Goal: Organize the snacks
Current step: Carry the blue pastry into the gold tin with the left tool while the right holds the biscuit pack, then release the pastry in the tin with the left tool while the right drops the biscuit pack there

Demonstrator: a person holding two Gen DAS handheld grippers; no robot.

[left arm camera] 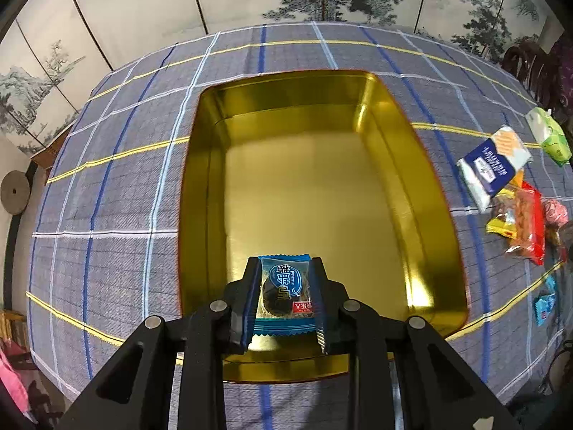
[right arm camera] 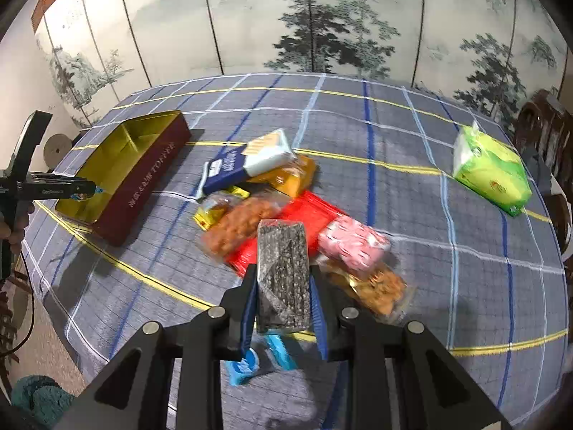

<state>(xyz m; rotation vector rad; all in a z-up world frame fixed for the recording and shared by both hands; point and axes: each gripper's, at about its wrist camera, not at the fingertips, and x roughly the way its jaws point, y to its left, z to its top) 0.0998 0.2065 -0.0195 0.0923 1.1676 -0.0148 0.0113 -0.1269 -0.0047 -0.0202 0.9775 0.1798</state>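
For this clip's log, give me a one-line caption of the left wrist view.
Left gripper holds a blue-wrapped snack over the near end of the gold tin.

1. A grey tablecloth (right arm camera: pixel 394 186) with blue, white and yellow lines covers the table;
2. A folding screen (right arm camera: pixel 322 25) painted with pines and misty hills stands beyond the table's far edge;
3. A dark carved chair (right arm camera: pixel 548 122) stands at its far right corner.

Glossy gold metal tin (left arm camera: pixel 386 114); matt woven checked tablecloth (left arm camera: pixel 118 186).
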